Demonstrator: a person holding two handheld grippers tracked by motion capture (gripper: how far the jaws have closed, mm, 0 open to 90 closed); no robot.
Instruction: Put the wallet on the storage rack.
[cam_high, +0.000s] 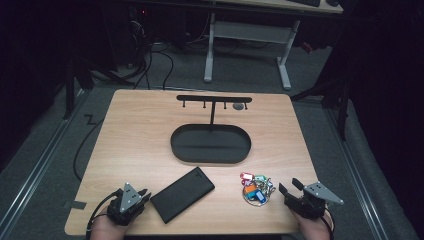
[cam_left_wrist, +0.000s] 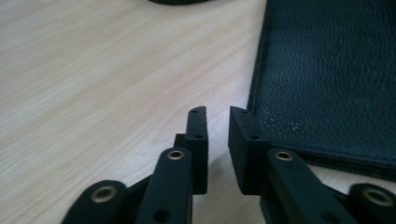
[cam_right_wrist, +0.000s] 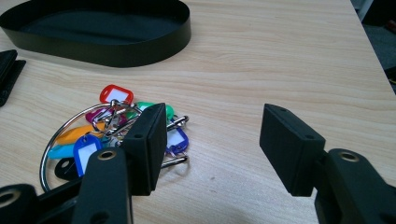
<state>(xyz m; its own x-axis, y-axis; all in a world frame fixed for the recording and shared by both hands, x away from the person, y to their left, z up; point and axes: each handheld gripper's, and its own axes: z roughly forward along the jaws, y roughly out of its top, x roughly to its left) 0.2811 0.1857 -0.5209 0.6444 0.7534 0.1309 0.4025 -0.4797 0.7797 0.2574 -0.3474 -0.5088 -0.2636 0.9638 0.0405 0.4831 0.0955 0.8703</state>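
At the near left of the pale wooden counter (cam_high: 140, 125), the left gripper (cam_high: 143, 194) rests just left of the flat black leather wallet (cam_high: 182, 194), its fingers (cam_left_wrist: 197, 135) nearly closed with only a thin gap and nothing between them. The wallet lies slanted, in front of the black oval metal tray (cam_high: 210, 144), which serves as landmark: the tray is empty, and a black T-shaped hook stand (cam_high: 214, 99) rises from its far side with no keys on its pegs. In front of the tray's right end lies the bunch of keys with coloured plastic tags on a steel ring (cam_high: 256, 187). Just right of it sits the right gripper (cam_high: 288, 188), fingers (cam_right_wrist: 148, 142) spread wide and empty, one beside the tags. The work seems at its start, an approach to the keys; the next move likely calls for sliding left and pinching the ring.
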